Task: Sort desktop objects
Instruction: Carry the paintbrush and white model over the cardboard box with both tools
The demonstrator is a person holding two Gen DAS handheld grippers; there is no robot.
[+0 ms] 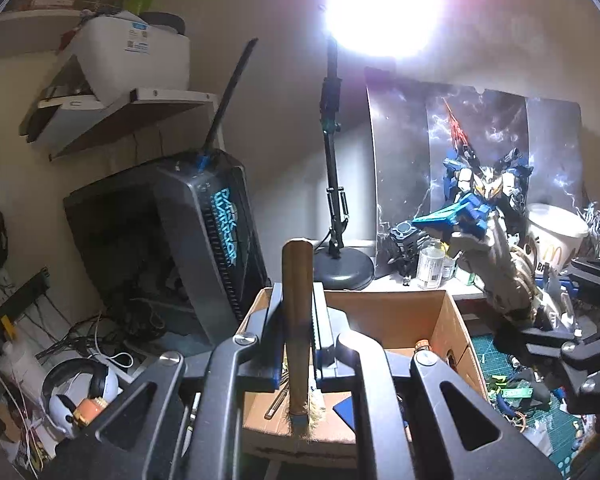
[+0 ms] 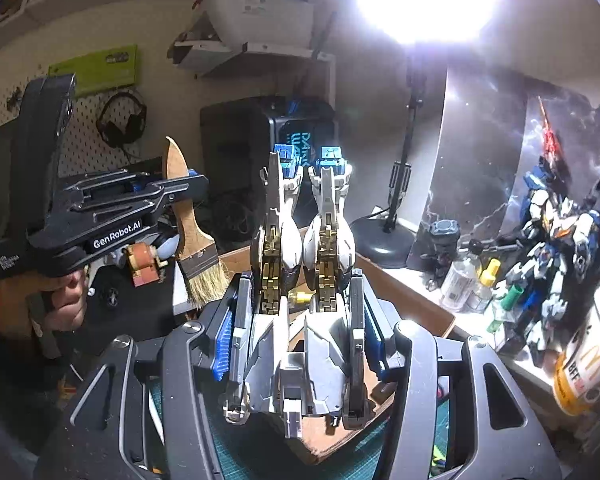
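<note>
My left gripper (image 1: 298, 300) is shut on a wooden-handled paint brush (image 1: 296, 320), handle up and bristles down, held over an open cardboard box (image 1: 440, 320). The right wrist view shows that gripper (image 2: 192, 184) and the brush (image 2: 192, 236) at the left. My right gripper (image 2: 300, 292) is shut on the white, gold and blue legs of a robot model (image 2: 300, 240), feet pointing up, above the same box (image 2: 400, 292). In the left wrist view the model legs (image 1: 496, 264) and right gripper show at the right.
A black desk lamp (image 1: 336, 160) with a glaring bulb stands behind the box. A PC case (image 1: 216, 232) is at the left. A standing robot model (image 2: 556, 232), small bottles (image 2: 460, 276) and a paper cup (image 2: 588, 344) crowd the right. A green cutting mat (image 1: 500, 360) lies below.
</note>
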